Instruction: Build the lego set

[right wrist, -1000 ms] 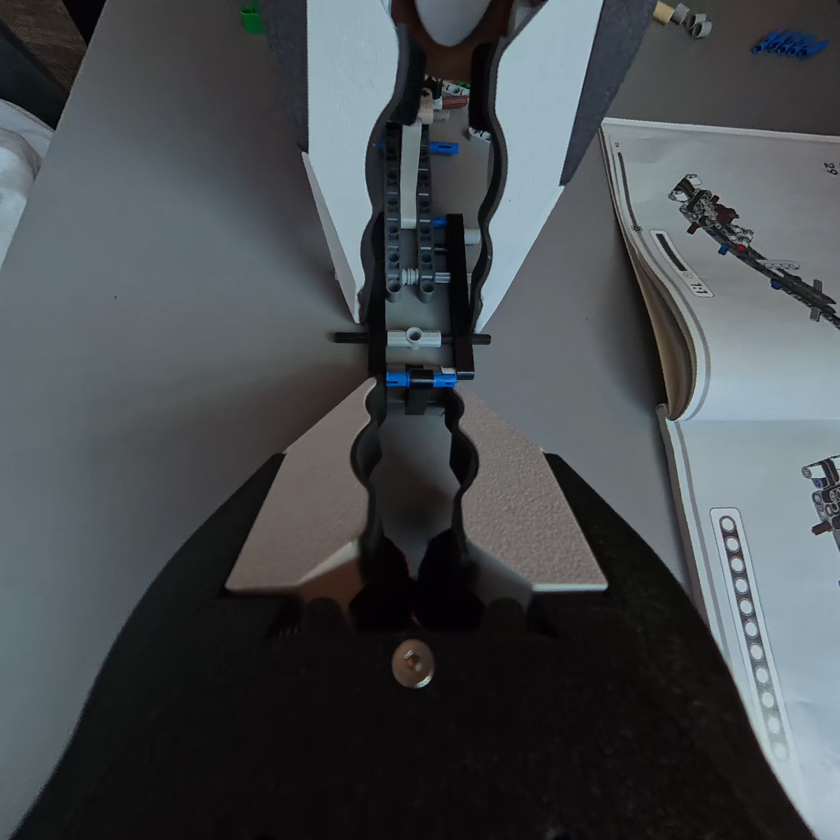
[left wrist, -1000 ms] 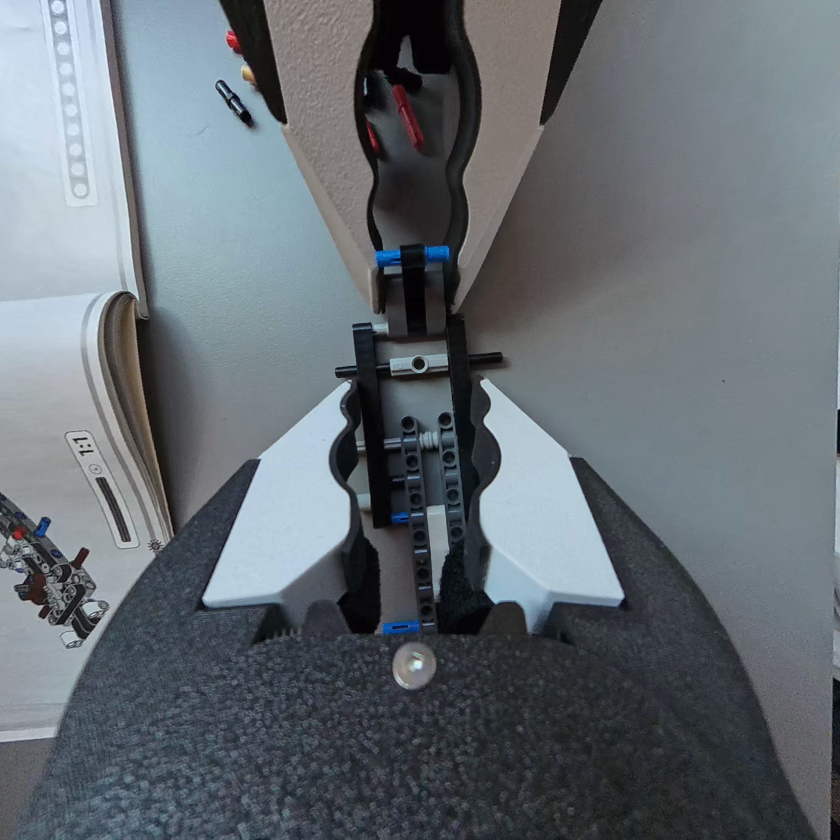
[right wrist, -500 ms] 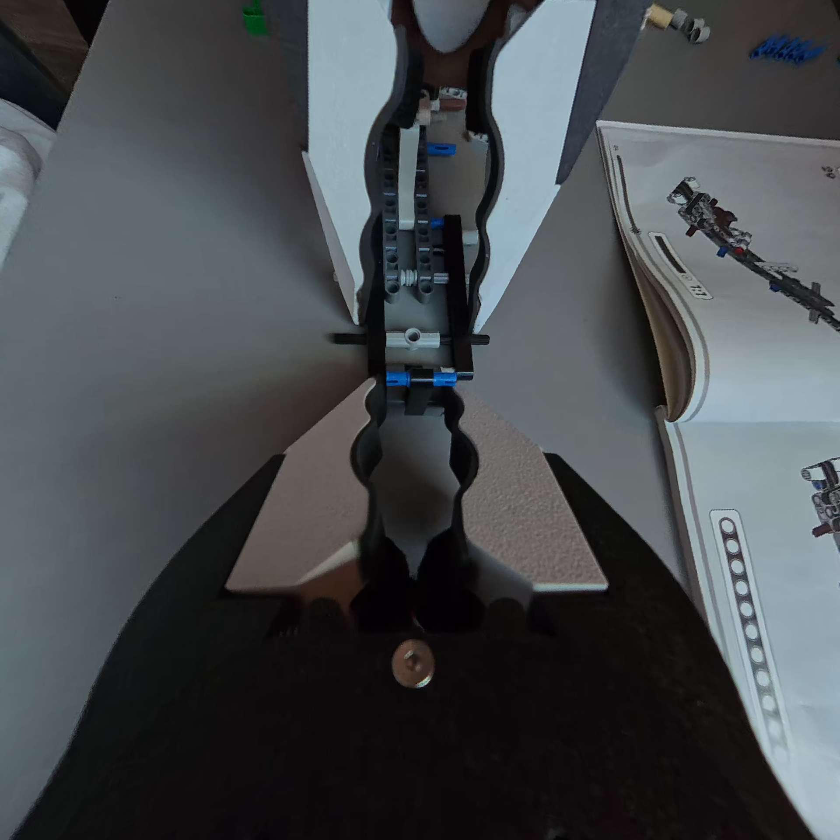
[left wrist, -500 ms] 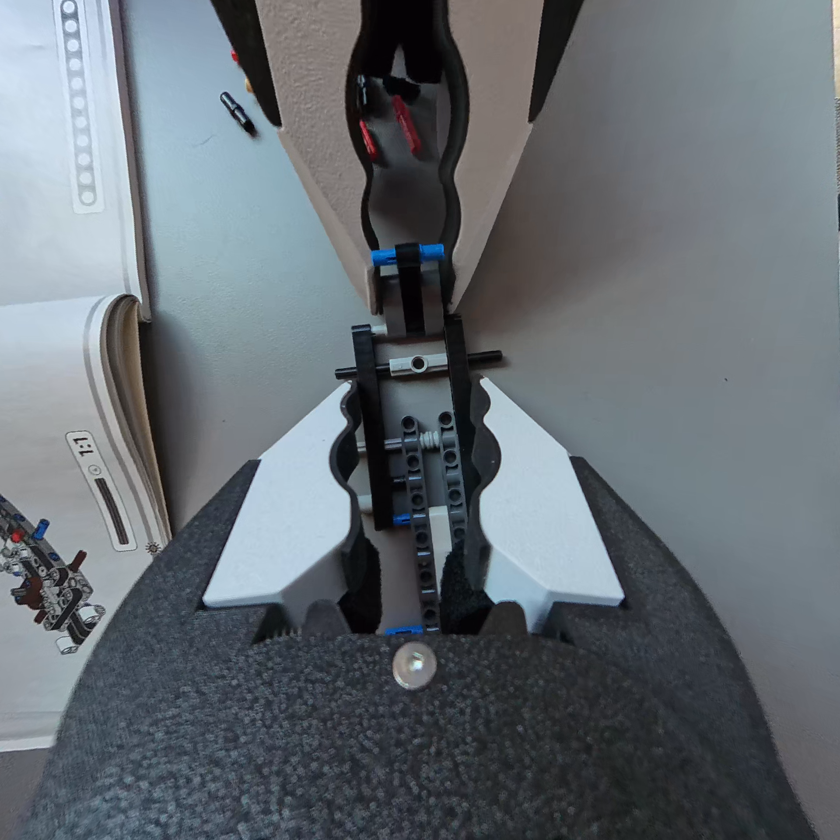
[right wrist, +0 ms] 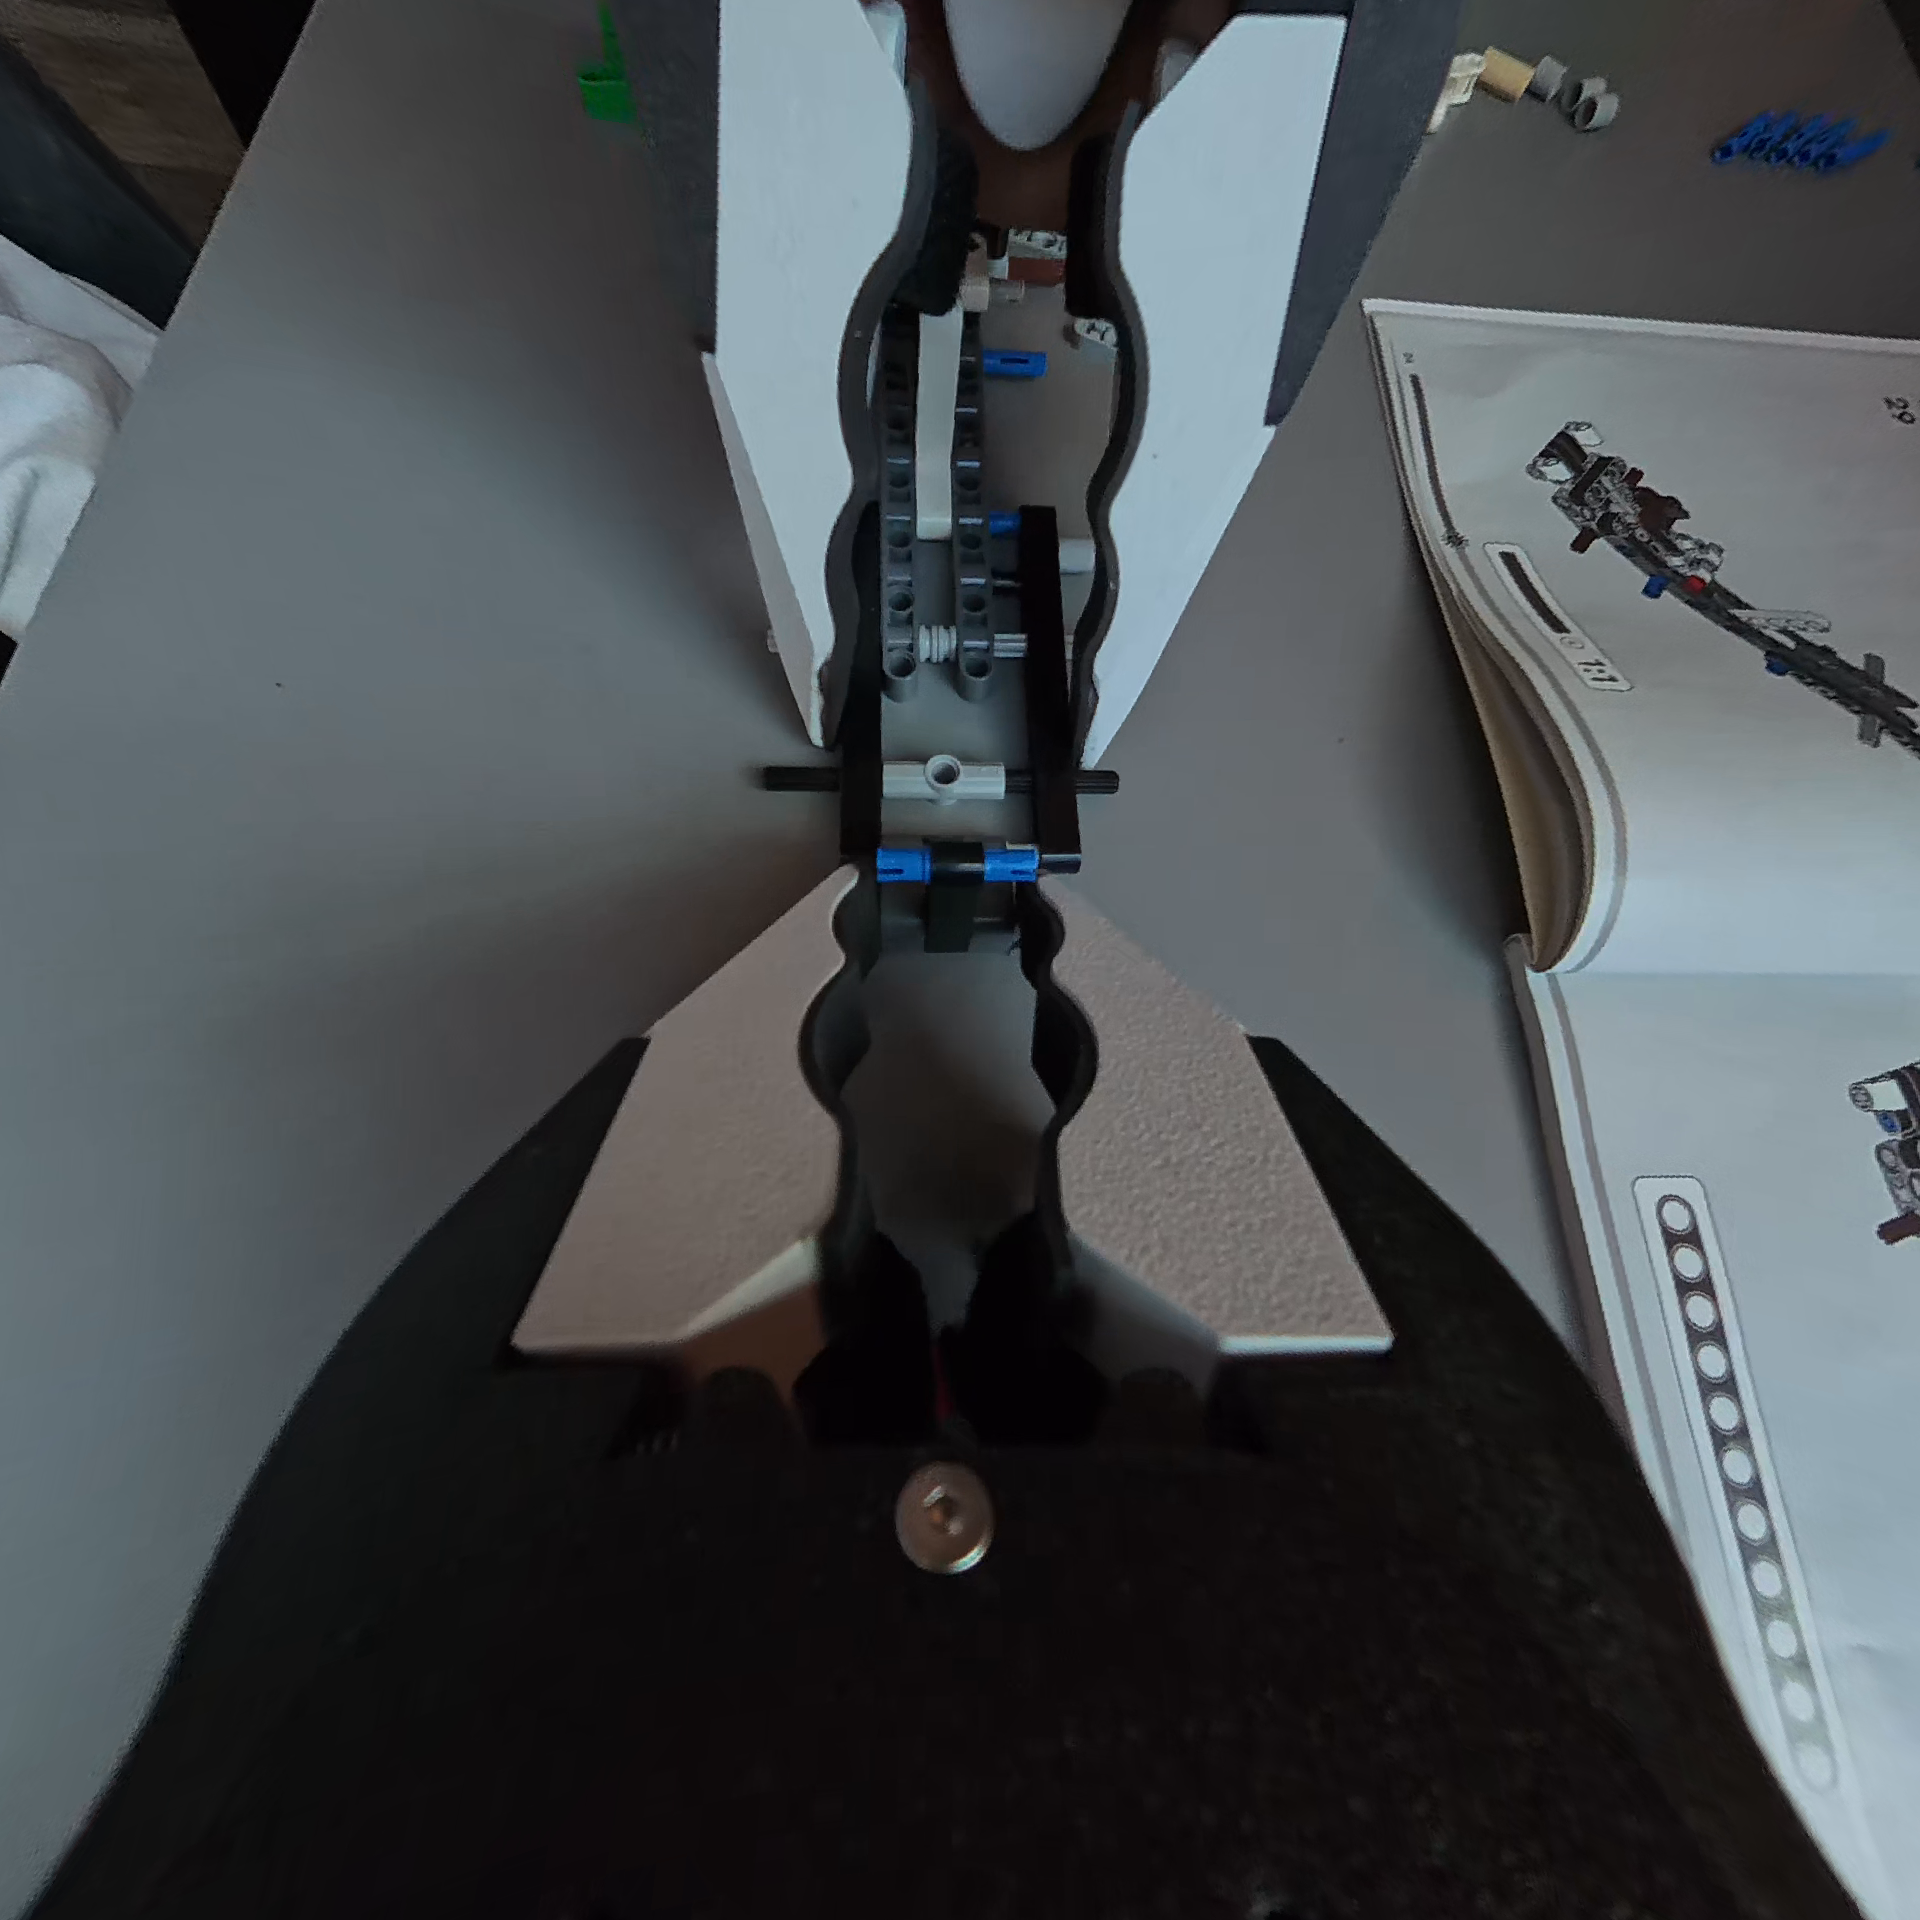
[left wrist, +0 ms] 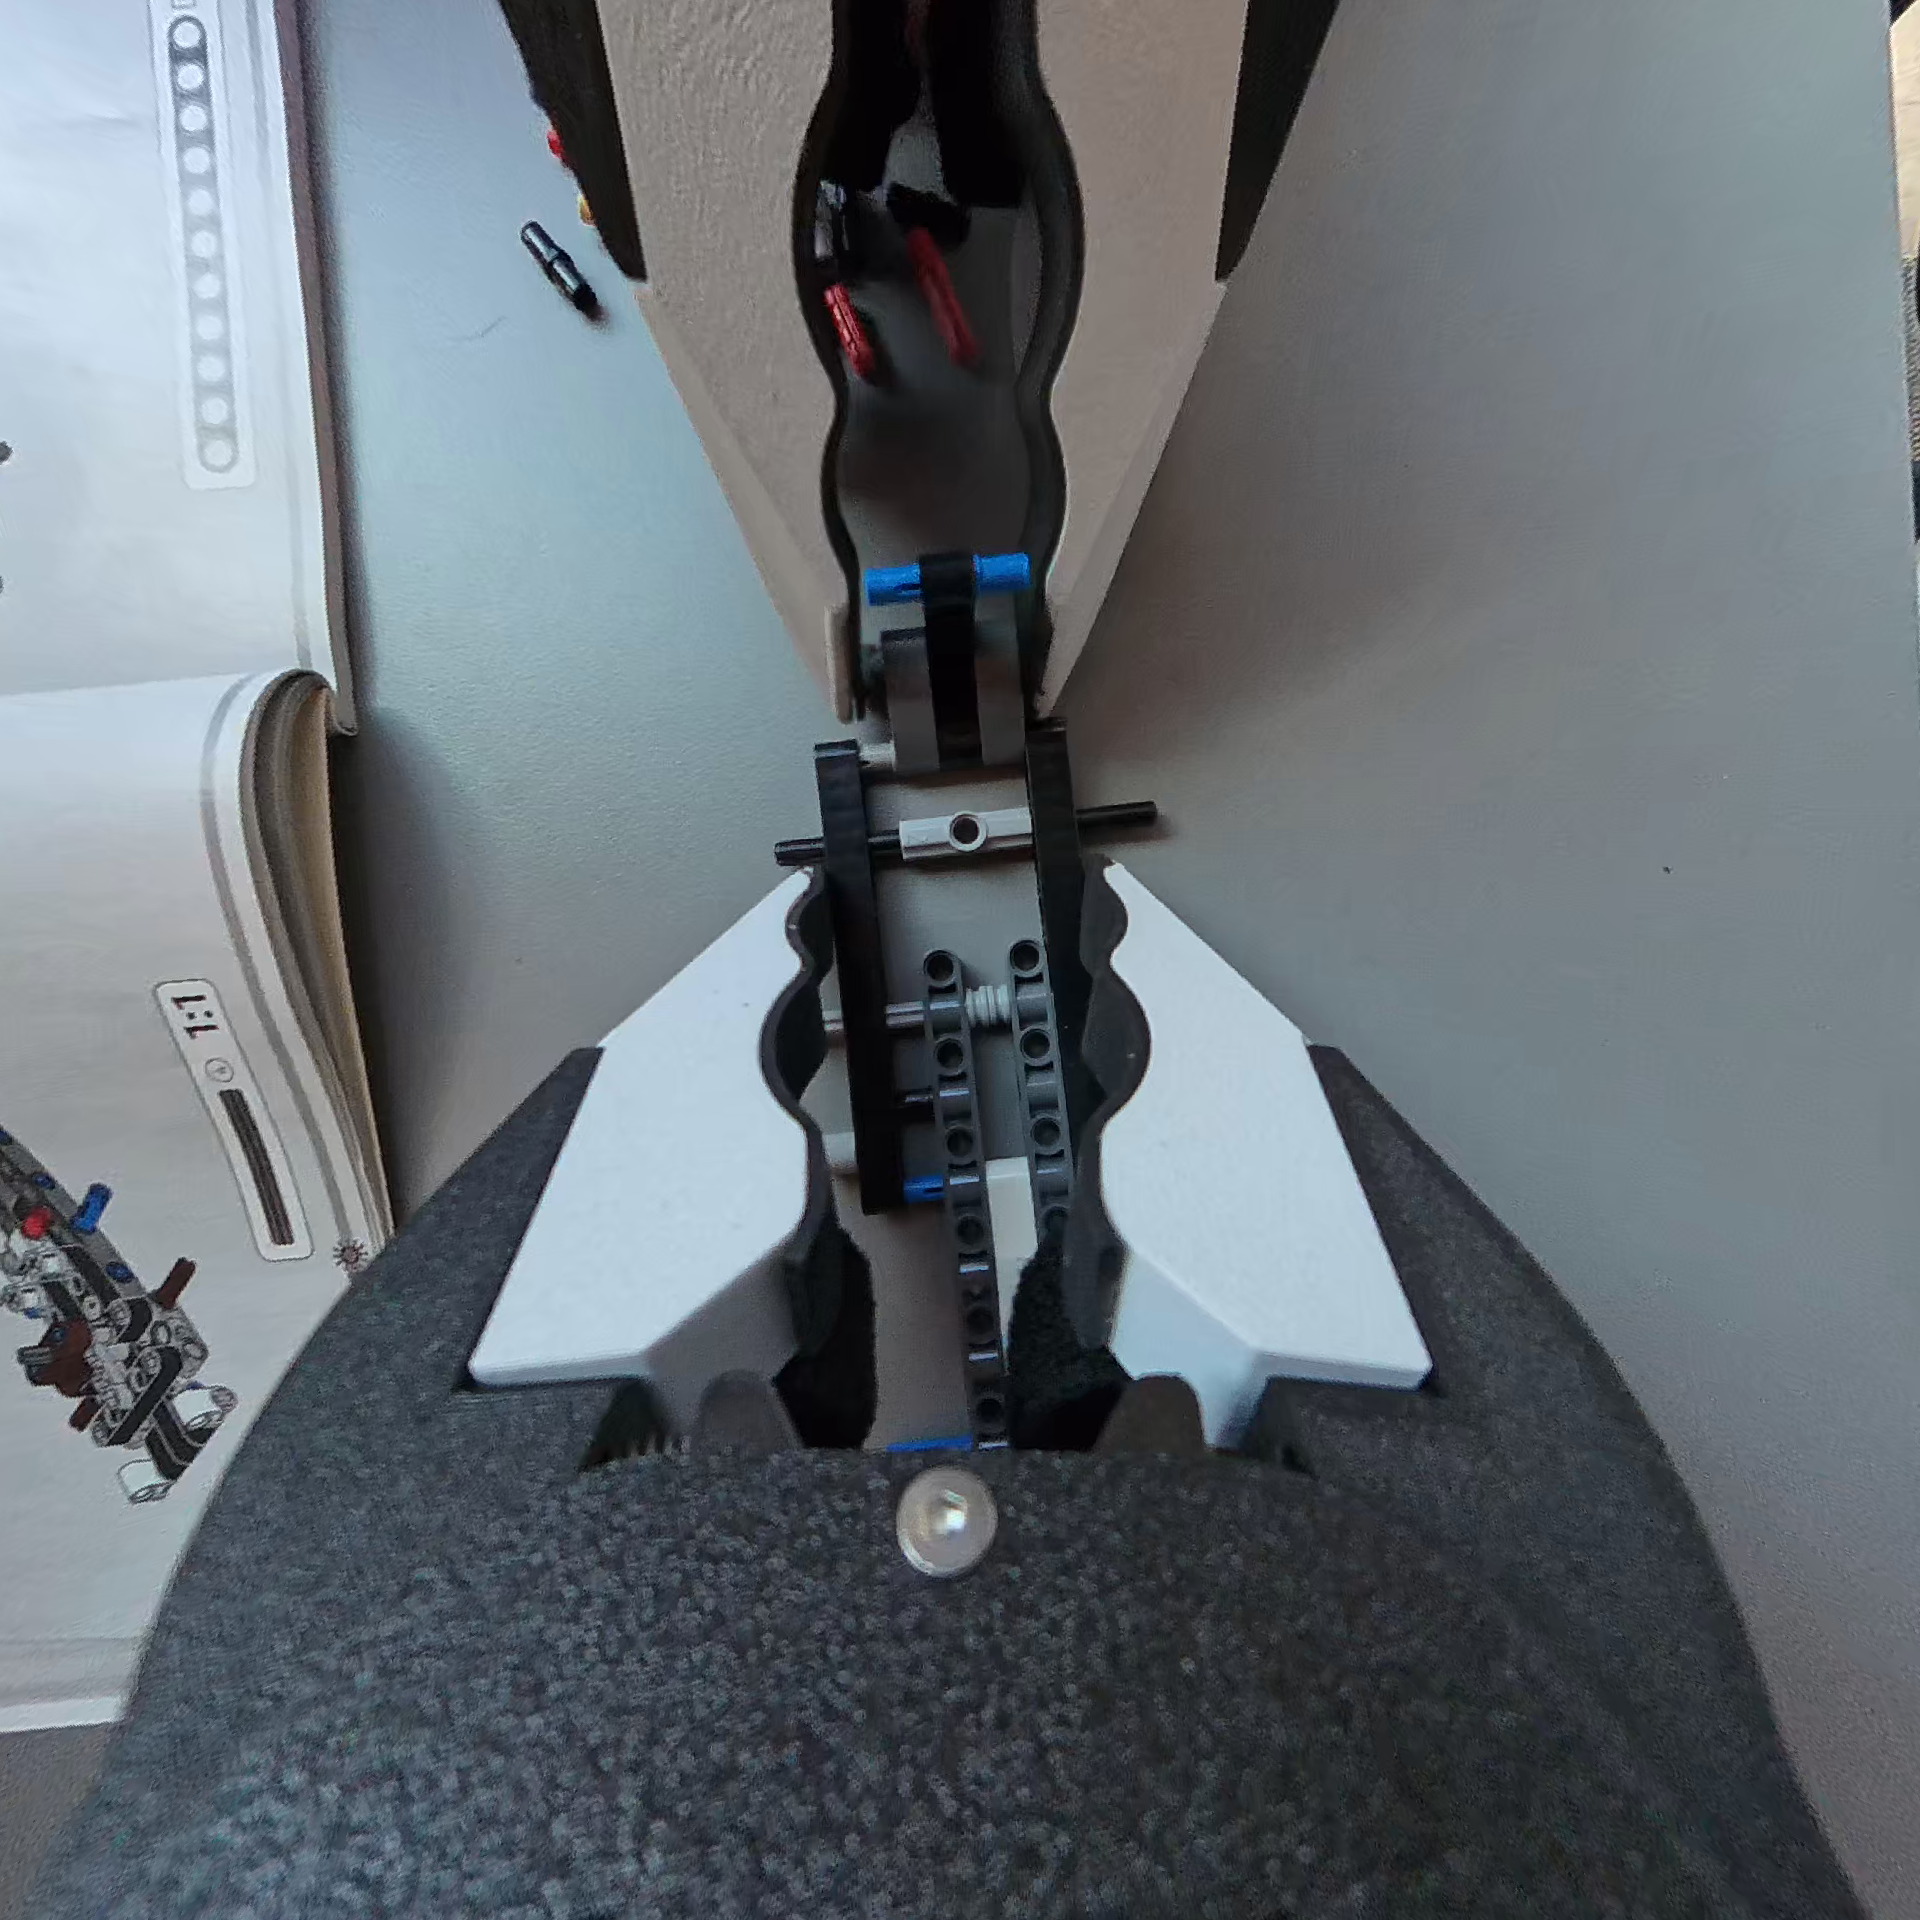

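Where the brick model is: the brick model [left wrist: 966, 831] hangs between the two sets of jaws, which point at each other, just above the grey bench [left wrist: 1507, 727].
Left jaws: the left gripper [left wrist: 956, 894] squeezes the model's two long black beams from the outside, one pad on each beam.
Right jaws: the right gripper [right wrist: 951, 894] pinches the small grey and black end piece, right by the blue pins.
How it will handle: it looks light and hard. The plastic is smooth, so it may slip. Pins and the thin black rod could pop out if pulled.
Best place to hold: the long black beams look strong. The thin rod sticking out both sides does not.
Near the jaws: an open booklet [left wrist: 125, 831] lies off to one side. Red pieces [left wrist: 940, 301] and a black pin [left wrist: 561, 265] lie past the right jaws.
Hard to see: the model's back end hides under the left gripper. The right pads are in shadow.
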`<act>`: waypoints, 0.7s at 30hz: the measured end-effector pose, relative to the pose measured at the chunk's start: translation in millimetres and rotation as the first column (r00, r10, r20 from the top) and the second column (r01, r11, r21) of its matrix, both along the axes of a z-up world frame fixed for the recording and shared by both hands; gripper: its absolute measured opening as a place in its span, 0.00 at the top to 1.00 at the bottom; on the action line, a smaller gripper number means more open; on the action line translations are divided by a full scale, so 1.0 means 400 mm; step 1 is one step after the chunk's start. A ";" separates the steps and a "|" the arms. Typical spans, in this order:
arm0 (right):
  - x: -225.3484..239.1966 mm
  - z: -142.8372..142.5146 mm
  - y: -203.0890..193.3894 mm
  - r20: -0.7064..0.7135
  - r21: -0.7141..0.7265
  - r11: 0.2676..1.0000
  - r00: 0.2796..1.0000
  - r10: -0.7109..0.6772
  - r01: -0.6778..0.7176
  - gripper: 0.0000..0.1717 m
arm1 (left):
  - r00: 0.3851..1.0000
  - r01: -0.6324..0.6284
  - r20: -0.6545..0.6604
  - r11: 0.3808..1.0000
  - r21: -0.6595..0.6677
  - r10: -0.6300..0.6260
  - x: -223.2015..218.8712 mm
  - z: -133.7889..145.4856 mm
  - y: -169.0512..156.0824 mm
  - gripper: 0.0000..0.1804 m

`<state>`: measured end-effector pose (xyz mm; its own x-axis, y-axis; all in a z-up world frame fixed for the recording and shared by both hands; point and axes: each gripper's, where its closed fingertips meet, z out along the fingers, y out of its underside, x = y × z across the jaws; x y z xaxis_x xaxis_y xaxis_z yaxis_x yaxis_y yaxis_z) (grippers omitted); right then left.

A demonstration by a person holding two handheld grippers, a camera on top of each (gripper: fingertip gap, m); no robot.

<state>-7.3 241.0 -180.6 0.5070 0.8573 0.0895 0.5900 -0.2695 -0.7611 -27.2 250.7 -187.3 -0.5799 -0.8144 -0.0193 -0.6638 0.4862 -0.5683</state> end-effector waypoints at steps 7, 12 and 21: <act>0.007 0.001 0.011 0.002 0.006 1.000 1.000 -0.018 0.018 0.78 | 1.000 -0.004 -0.007 1.000 0.001 0.004 -0.002 0.000 -0.003 0.74; 0.004 -0.004 0.013 -0.043 -0.093 0.996 0.999 0.001 -0.005 0.73 | 1.000 0.011 -0.013 1.000 0.001 -0.011 -0.003 0.000 -0.006 0.74; -0.006 -0.006 0.003 -0.035 -0.090 0.992 0.996 0.082 -0.085 0.76 | 1.000 0.026 -0.010 1.000 -0.004 -0.026 -0.003 0.001 -0.008 0.74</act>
